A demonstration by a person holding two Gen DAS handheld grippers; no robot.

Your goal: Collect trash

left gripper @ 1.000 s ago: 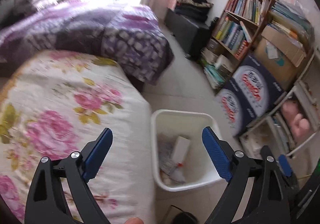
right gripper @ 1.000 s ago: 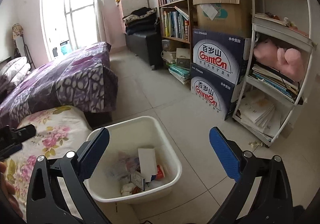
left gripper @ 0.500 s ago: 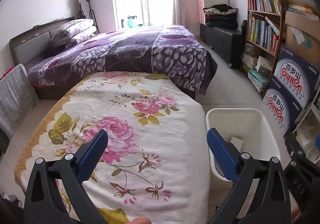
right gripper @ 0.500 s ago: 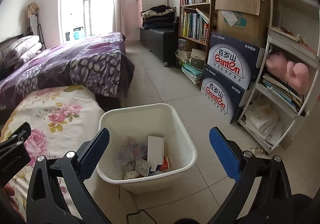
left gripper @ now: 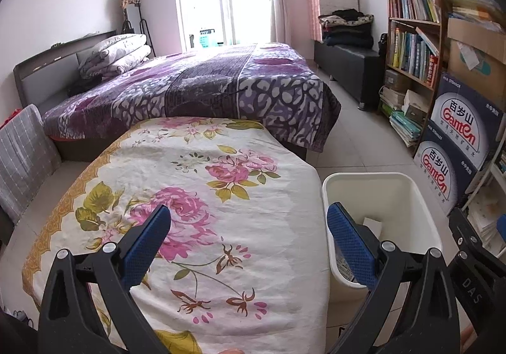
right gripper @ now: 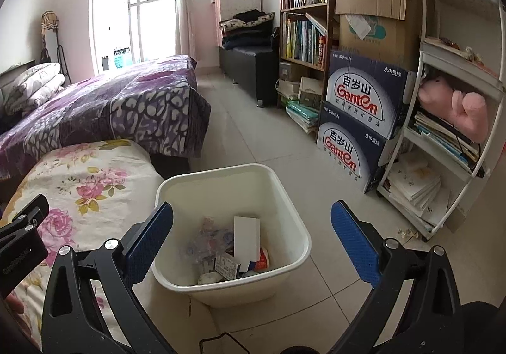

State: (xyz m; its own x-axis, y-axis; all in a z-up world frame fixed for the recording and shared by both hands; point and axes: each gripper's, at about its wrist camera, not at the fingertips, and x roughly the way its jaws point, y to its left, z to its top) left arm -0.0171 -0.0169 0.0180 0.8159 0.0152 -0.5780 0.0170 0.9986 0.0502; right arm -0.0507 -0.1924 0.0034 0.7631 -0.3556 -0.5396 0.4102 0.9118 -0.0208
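A white plastic bin (right gripper: 294,246) stands on the tiled floor beside the flowered sheet (right gripper: 82,183). Inside it lie a white box (right gripper: 246,238), crumpled wrappers and small packets. My right gripper (right gripper: 251,238) hangs above the bin, open, with nothing between its blue pads. In the left wrist view the bin (left gripper: 408,196) is at the right, and my left gripper (left gripper: 248,241) is open over the flowered sheet (left gripper: 196,196), also empty. The left gripper's black body shows at the left edge of the right wrist view. I see no loose trash on the sheet.
A bed with a purple blanket (left gripper: 215,85) lies behind the flowered sheet. Blue water cartons (right gripper: 357,120), a bookshelf (right gripper: 303,34) and a white rack (right gripper: 449,145) with papers and a pink plush line the right wall. Small scraps (right gripper: 408,232) lie on the floor by the rack.
The left wrist view swung from above the bin leftward to face the flowered sheet and bed, then settled. The right wrist view shifted slightly, keeping the bin below it. Both grippers stayed open.
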